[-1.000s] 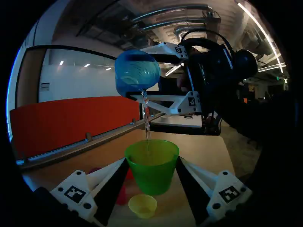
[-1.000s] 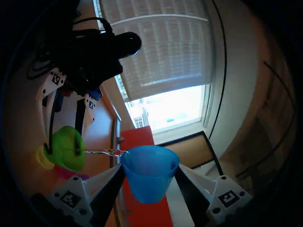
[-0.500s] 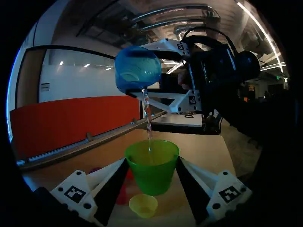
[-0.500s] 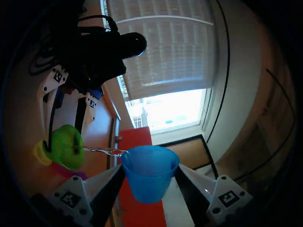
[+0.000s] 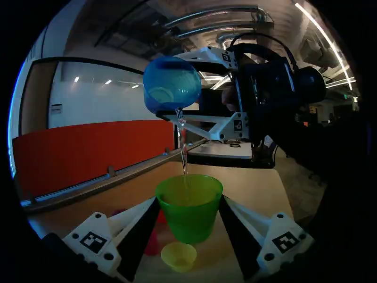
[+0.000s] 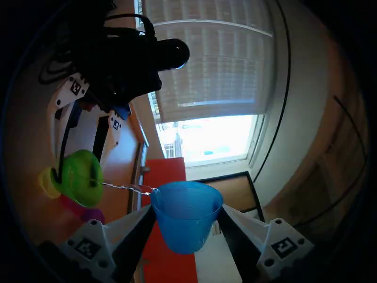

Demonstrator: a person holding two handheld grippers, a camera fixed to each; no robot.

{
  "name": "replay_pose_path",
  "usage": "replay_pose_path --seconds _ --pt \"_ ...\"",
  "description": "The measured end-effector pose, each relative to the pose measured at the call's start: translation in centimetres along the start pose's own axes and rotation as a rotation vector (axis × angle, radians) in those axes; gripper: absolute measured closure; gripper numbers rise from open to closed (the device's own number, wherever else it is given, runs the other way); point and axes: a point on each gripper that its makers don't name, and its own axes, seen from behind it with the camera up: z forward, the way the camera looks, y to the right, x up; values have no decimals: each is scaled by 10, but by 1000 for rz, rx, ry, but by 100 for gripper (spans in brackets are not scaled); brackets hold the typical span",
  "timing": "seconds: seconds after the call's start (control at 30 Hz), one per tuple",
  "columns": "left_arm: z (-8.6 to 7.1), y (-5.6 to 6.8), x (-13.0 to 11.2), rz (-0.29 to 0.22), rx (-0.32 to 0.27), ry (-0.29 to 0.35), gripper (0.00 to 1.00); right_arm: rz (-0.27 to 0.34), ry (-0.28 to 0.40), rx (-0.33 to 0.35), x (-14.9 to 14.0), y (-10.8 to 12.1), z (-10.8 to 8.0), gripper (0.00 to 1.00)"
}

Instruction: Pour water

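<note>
Your right gripper (image 6: 187, 213) pinches the tilted blue plastic cup (image 6: 184, 228) mid-wall, your left gripper (image 5: 188, 203) the green plastic cup (image 5: 189, 219); both probably light, flexible, slippery when wet.

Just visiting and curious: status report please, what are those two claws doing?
Right claw shut on blue cup, tipped, pouring. Left claw shut on green cup, catching the water stream. Nothing blocking the stream.
</note>
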Motion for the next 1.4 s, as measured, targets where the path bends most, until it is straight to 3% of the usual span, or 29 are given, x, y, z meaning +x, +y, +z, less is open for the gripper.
replay_pose_path --seconds 1.4 --pt "1 -5 4 -8 7 16 15 -144 10 -6 12 6 5 10"
